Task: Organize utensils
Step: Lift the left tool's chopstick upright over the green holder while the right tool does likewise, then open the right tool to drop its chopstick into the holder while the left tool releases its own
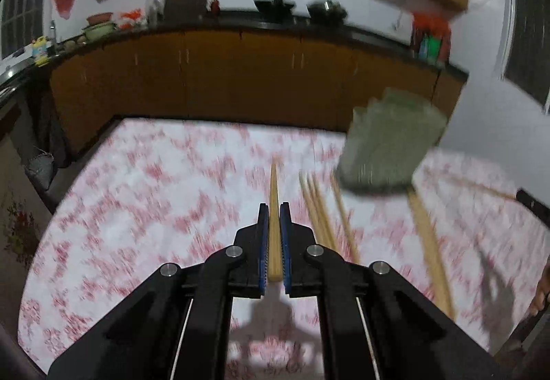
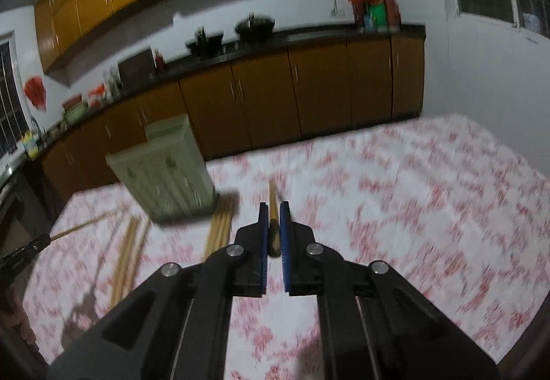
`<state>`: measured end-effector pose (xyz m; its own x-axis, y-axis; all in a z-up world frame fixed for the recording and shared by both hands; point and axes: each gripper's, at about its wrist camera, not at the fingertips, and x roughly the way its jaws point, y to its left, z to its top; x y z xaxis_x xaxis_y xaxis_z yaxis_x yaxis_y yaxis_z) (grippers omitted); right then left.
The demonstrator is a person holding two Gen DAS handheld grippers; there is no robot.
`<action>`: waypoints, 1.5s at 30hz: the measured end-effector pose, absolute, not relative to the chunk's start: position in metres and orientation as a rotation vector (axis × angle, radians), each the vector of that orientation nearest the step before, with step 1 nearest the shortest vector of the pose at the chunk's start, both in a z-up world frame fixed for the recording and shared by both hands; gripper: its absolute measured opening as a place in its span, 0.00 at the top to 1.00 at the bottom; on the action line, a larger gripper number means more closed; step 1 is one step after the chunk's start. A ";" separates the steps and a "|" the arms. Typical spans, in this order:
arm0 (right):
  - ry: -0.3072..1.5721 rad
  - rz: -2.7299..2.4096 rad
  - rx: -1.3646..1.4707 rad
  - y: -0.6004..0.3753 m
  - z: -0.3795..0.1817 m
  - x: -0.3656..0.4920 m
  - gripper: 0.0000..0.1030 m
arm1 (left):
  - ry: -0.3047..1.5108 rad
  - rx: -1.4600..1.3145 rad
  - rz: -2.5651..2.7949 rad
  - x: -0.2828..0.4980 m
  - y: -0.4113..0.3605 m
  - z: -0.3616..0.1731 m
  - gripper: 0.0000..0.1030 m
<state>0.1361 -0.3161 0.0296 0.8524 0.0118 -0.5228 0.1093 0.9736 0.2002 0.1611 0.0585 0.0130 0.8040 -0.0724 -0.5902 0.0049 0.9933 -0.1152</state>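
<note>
My left gripper (image 1: 274,209) is shut on a wooden chopstick (image 1: 274,194) that points forward above the floral tablecloth. My right gripper (image 2: 274,208) is shut on another wooden chopstick (image 2: 273,197), also held above the table. A pale green utensil holder (image 1: 388,146) stands on the table to the right in the left wrist view, and it shows to the left in the right wrist view (image 2: 168,170). Several loose chopsticks (image 1: 323,211) lie on the cloth in front of the holder; they also show in the right wrist view (image 2: 220,225). Both views are blurred.
The table (image 1: 154,191) has a white cloth with red flowers. The right gripper's tip with its chopstick shows at the right edge of the left wrist view (image 1: 531,203). Kitchen cabinets and a dark counter (image 2: 309,36) with pots stand beyond the table.
</note>
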 end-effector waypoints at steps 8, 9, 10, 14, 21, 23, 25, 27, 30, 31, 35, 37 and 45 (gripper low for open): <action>0.456 -0.058 0.231 -0.323 0.063 0.141 0.92 | 0.542 -0.140 -0.009 0.168 0.076 0.048 0.93; 0.455 -0.057 0.233 -0.324 0.064 0.142 0.92 | 0.542 -0.141 -0.009 0.169 0.077 0.049 0.93; 0.454 -0.056 0.233 -0.323 0.064 0.142 0.92 | 0.542 -0.143 -0.007 0.171 0.078 0.049 0.93; 0.435 -0.054 0.221 -0.318 0.072 0.147 0.92 | 0.532 -0.146 -0.002 0.174 0.081 0.055 0.93; 0.268 -0.027 0.210 -0.313 0.141 0.153 0.92 | 0.417 -0.149 -0.008 0.183 0.076 0.106 0.93; 0.202 -0.013 0.209 -0.310 0.167 0.151 0.92 | 0.361 -0.145 -0.024 0.183 0.070 0.128 0.93; 0.153 0.004 0.215 -0.307 0.187 0.151 0.92 | 0.304 -0.153 -0.051 0.181 0.062 0.150 0.93; 0.100 0.031 0.221 -0.300 0.206 0.151 0.92 | 0.270 -0.160 -0.074 0.179 0.053 0.163 0.93; 0.040 0.061 0.214 -0.289 0.225 0.156 0.92 | 0.229 -0.181 -0.140 0.178 0.036 0.180 0.93; 0.030 0.071 0.213 -0.285 0.227 0.158 0.92 | 0.228 -0.185 -0.158 0.179 0.031 0.181 0.93; 0.038 0.103 0.204 -0.272 0.221 0.180 0.92 | 0.226 -0.194 -0.207 0.185 0.016 0.175 0.93; 0.065 0.105 0.200 -0.268 0.210 0.190 0.92 | 0.255 -0.195 -0.228 0.194 0.007 0.163 0.93; 0.209 0.106 0.194 -0.259 0.162 0.223 0.92 | 0.356 -0.187 -0.263 0.221 -0.012 0.121 0.93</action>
<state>0.2229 -0.2592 0.1616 0.9727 0.1248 -0.1958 -0.0845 0.9758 0.2018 0.2207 -0.0118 0.1210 0.9039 -0.2860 -0.3179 0.2208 0.9488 -0.2259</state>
